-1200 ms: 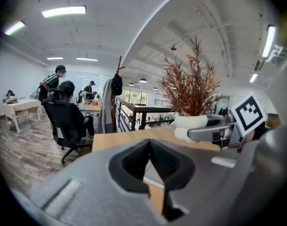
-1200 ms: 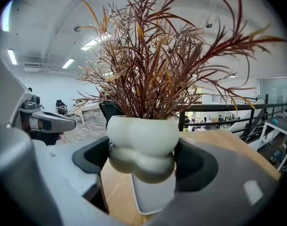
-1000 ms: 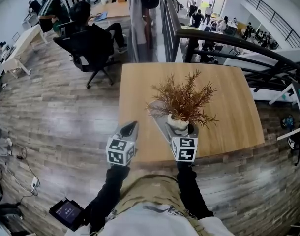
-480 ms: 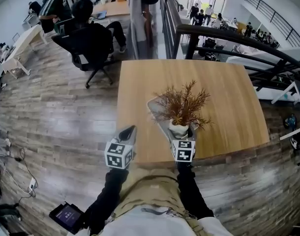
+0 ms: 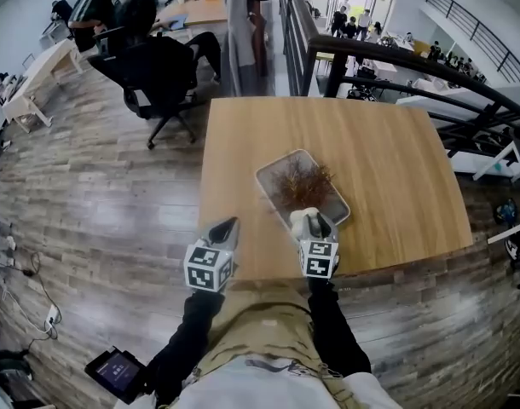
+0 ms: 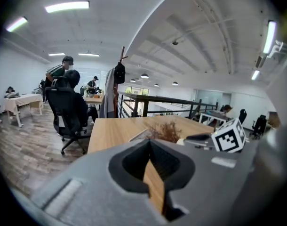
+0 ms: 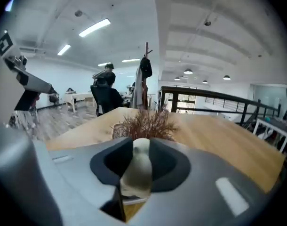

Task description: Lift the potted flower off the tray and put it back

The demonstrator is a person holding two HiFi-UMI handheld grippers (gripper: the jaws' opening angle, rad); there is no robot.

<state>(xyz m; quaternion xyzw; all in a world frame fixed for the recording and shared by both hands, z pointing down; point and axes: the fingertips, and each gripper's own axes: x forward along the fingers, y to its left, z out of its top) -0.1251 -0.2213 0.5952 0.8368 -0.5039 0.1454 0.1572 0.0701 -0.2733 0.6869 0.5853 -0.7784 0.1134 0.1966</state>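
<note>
Saw a big square wooden desk (image 5: 388,169), a grey metal tray (image 5: 281,163) on it, a brown dry flower in a white pot (image 5: 299,182) at the tray's near end. Just squeezed right gripper (image 5: 314,223) jaws tighter onto the pot. Held left gripper (image 5: 228,225) jaws shut, empty.

The person holds both arms out forward and low, in dark sleeves (image 5: 187,331), almost parallel. The left gripper (image 5: 228,225) points forward and a little downward. Its jaws stand together and nothing is between them. The right gripper (image 5: 315,221) is near it, at about the same height and with a similar tilt. Its jaws have just been closing, and they now press from both sides on the white pot of the potted flower (image 7: 136,171). The marker cube (image 5: 209,265) on each gripper faces upward.
</note>
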